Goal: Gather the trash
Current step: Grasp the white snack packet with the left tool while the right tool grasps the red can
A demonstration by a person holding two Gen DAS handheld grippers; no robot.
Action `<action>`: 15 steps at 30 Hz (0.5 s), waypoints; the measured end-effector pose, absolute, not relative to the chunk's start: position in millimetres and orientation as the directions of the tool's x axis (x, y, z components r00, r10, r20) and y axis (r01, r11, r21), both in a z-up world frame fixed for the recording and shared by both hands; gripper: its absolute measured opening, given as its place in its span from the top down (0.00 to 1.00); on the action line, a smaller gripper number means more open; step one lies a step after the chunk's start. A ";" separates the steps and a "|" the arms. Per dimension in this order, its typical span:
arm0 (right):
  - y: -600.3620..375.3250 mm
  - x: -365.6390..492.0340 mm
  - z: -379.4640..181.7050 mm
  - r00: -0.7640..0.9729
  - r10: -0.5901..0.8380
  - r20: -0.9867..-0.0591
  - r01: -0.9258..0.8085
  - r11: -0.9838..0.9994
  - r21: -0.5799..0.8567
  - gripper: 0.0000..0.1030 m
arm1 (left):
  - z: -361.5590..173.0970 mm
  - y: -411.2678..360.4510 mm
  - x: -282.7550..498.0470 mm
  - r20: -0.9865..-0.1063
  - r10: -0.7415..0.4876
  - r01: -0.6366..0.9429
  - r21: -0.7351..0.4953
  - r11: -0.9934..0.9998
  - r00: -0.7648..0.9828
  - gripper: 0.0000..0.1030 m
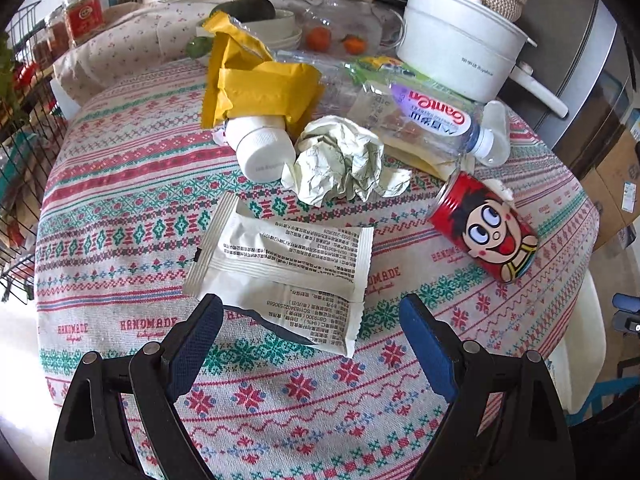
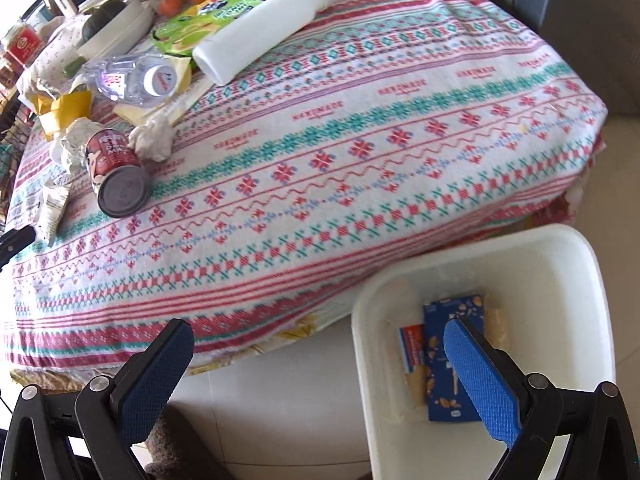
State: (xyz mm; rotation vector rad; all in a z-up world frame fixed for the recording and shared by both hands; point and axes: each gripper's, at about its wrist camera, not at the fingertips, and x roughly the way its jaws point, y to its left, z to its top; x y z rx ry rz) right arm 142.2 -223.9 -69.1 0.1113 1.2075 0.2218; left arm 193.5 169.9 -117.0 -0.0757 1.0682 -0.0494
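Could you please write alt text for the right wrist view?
The open right gripper hangs over a white bin holding a blue snack box, beside a table in a patterned cloth. At its far left lie a red can and a bottle.

A round table [image 1: 132, 240] wears a cloth patterned in red, teal and white bands. Pale glossy floor tiles [image 2: 280, 420] lie beneath its edge. A black wire rack [image 1: 24, 128] stands beyond the left edge; cardboard boxes [image 1: 616, 184] beyond the right. Bright daylight falls across it.
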 end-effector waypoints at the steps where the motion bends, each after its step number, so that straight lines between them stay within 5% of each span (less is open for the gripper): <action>1: -222.3 142.4 -70.2 0.335 0.233 -0.913 -0.113 0.972 0.207 0.00 | -122.8 170.6 196.7 -0.880 -0.073 0.001 -0.082 0.997 0.469 0.16; 7: -215.6 145.1 -76.2 0.316 0.238 -0.919 -0.117 0.971 0.211 0.00 | -123.4 161.0 199.5 -0.870 -0.018 0.030 -0.003 1.000 0.492 0.48; 11: -213.2 145.5 -77.0 0.314 0.239 -0.919 -0.124 0.970 0.210 0.00 | -119.1 166.0 198.6 -0.867 -0.032 0.017 -0.027 1.000 0.498 0.85; 15: -207.0 145.9 -76.5 0.313 0.234 -0.920 -0.137 0.970 0.200 0.00 | -113.9 167.9 193.2 -0.865 -0.048 0.014 -0.048 0.999 0.500 0.92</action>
